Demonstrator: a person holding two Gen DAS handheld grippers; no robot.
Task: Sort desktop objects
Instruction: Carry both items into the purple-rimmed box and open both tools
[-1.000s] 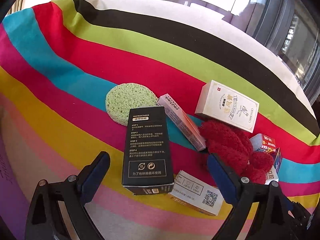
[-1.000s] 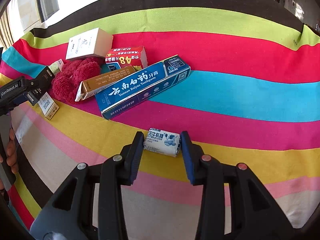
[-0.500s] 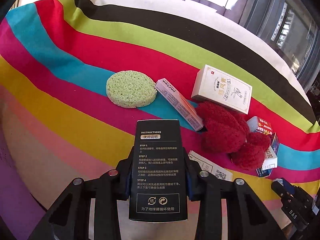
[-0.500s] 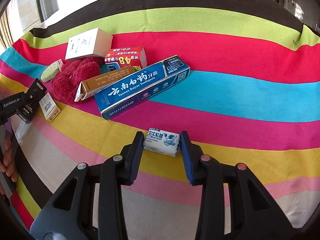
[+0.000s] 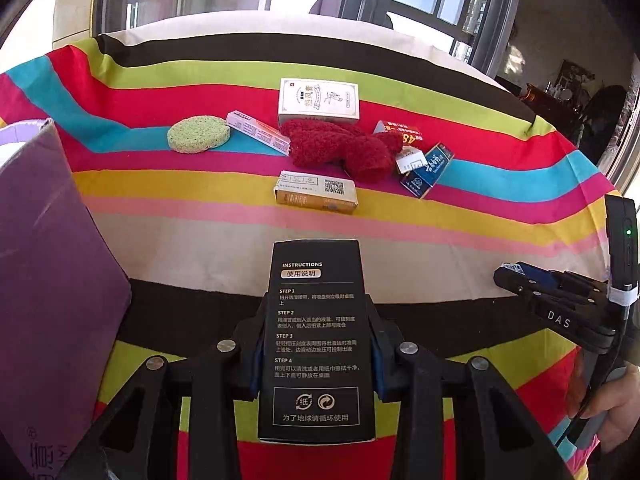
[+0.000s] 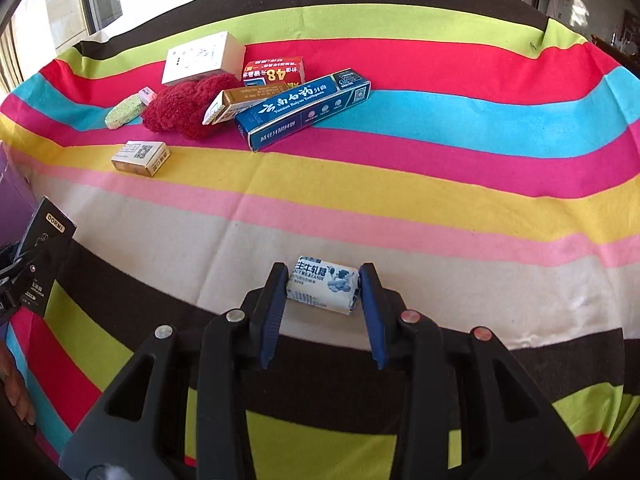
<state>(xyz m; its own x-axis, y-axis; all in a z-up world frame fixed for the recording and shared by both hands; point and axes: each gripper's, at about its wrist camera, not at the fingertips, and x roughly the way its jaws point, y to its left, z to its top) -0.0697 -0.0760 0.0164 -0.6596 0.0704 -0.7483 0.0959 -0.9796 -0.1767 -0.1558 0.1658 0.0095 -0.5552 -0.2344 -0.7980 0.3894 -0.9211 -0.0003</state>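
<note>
My left gripper point(image 5: 316, 344) is shut on a black instruction box point(image 5: 316, 336) and holds it above the striped cloth near the table's front. The same box shows at the left edge of the right wrist view point(image 6: 40, 264). My right gripper point(image 6: 324, 300) is shut on a white-and-blue milk candy point(image 6: 323, 284) and holds it over the cloth; it also shows in the left wrist view point(image 5: 516, 274). Further back lie a green sponge point(image 5: 199, 135), a red fluffy cloth point(image 5: 340, 146), a white box point(image 5: 319, 99), a blue toothpaste box point(image 6: 304, 106) and a small yellow box point(image 5: 316, 192).
A purple box point(image 5: 44, 280) stands close at the left, beside my left gripper. A pink tube box point(image 5: 258, 130), a red "48" box point(image 6: 274, 70) and a gold box point(image 6: 244, 102) lie in the pile. The table's far edge meets windows.
Both grippers have pulled back toward the table's front with their loads, so the pile looks farther away. The left gripper closed on the black box a second ago and lifted it.
</note>
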